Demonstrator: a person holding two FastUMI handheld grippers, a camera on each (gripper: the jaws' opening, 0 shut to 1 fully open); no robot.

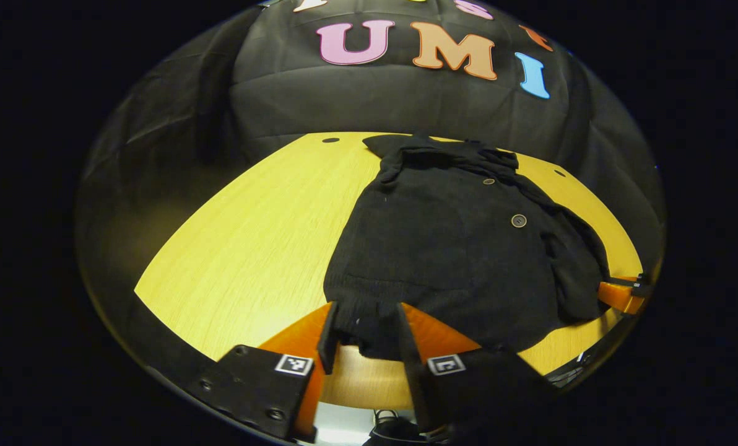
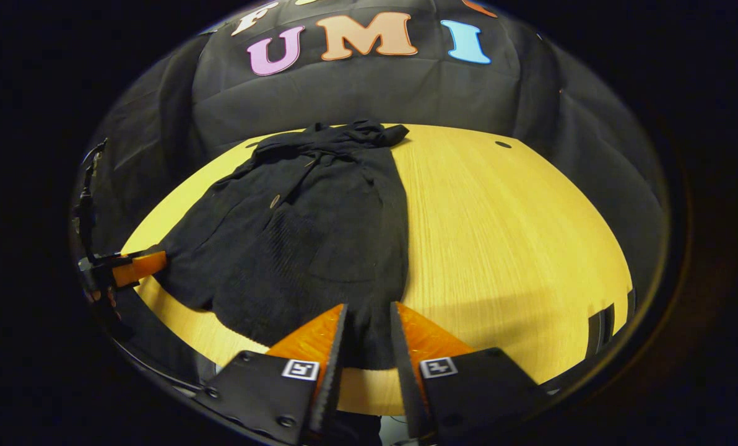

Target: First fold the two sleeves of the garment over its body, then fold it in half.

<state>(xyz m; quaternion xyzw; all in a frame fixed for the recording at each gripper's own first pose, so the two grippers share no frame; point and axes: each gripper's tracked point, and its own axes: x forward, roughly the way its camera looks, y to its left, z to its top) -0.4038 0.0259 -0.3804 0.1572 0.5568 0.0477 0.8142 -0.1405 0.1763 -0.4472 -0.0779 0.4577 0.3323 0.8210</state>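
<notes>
**Dark cardigan on wooden table, both grippers at its near hem**

Table [image 1: 245, 248]: yellow wood-grain top, rounded near edge, small dark holes near the far edge. It carries the garment; bare wood lies to the garment's left in the left gripper view and to its right in the right gripper view.

Garment [image 1: 455, 248]: black knitted cardigan, lying flat with the collar toward the booth wall and the ribbed hem toward the near table edge. Both sleeves lie folded in over the body: one runs down the right side in the left gripper view, ending near the hem; in the right gripper view [image 2: 319, 235] overlapping layers run lengthwise down the body. The collar end is bunched and rumpled.

Left gripper [image 1: 366, 328]: at the near hem corner, fingers partly apart, a tuck of the ribbed hem between them. The cloth fills the gap and both fingers appear to press on it. In the right gripper view the same tool [image 2: 135, 267] shows at the garment's far-left edge.

Right gripper [image 2: 368, 334]: at the other hem corner, fingers narrowly apart with the hem edge lying between them; whether both press on the cloth cannot be told. It shows in the left gripper view [image 1: 620, 296] at the garment's right edge.

Buttons [image 1: 518, 220]: two round ones on the front, the smaller-looking one nearer the collar.
</notes>
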